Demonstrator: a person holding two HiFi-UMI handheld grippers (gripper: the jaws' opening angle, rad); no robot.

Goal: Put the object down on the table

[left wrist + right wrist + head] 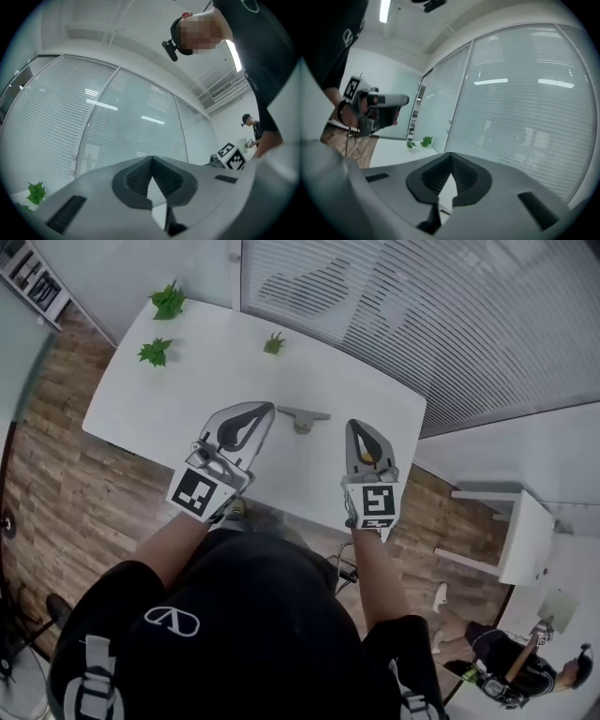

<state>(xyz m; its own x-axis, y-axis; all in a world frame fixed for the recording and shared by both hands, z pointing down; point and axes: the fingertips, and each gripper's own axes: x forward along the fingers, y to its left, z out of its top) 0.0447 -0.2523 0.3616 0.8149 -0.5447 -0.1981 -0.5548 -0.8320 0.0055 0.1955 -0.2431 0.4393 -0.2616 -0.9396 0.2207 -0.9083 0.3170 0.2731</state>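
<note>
A small grey T-shaped object (303, 417) lies on the white table (178, 399), near its front edge. It sits between my two grippers, and neither touches it. My left gripper (257, 412) hangs just left of the object, its jaws shut with nothing between them. My right gripper (357, 427) hangs just right of it, also shut and empty. In the left gripper view the left gripper (151, 161) points at the blinds with its pads closed together. The right gripper view shows the right gripper (450, 157) closed the same way, and the object is hidden there.
Three small green plants (169, 301) (155, 352) (274, 343) stand on the table's far part. Glass walls with blinds (422, 315) run behind it. A white shelf unit (511, 531) and another person (511, 667) are at the lower right, over wooden floor (56, 484).
</note>
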